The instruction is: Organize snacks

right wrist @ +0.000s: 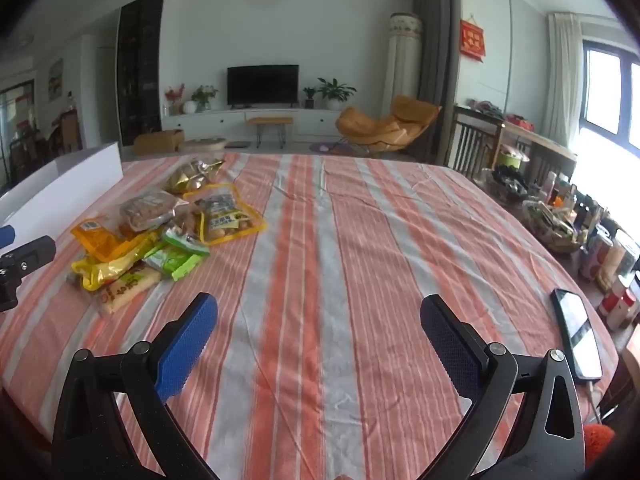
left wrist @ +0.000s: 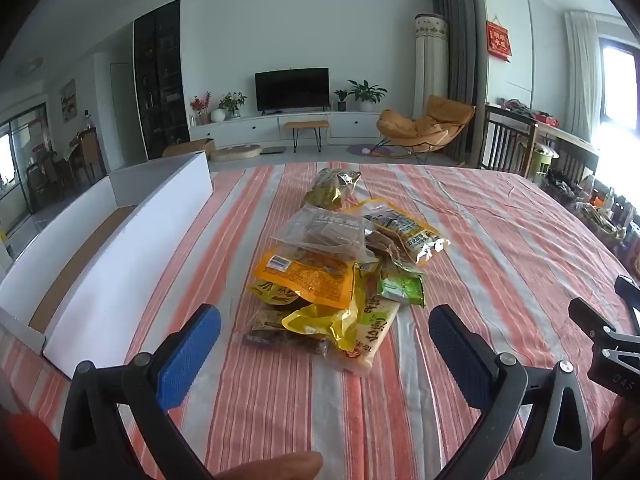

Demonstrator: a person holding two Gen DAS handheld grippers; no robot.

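A pile of snack packets (left wrist: 340, 264) lies on the striped tablecloth (left wrist: 480, 240), with an orange packet (left wrist: 308, 276), a green packet (left wrist: 402, 288) and a gold foil bag (left wrist: 334, 188). My left gripper (left wrist: 324, 320) is open and empty, just short of the pile's near edge. An open white cardboard box (left wrist: 120, 240) stands left of the pile. In the right wrist view the pile (right wrist: 160, 232) is to the left. My right gripper (right wrist: 318, 312) is open and empty over bare cloth (right wrist: 360, 240).
A black phone (right wrist: 576, 332) lies near the table's right edge. The right gripper's body (left wrist: 612, 344) shows at the right of the left wrist view. Jars and bottles (right wrist: 612, 256) crowd beyond the table's right side. The box wall (right wrist: 60, 192) stands far left.
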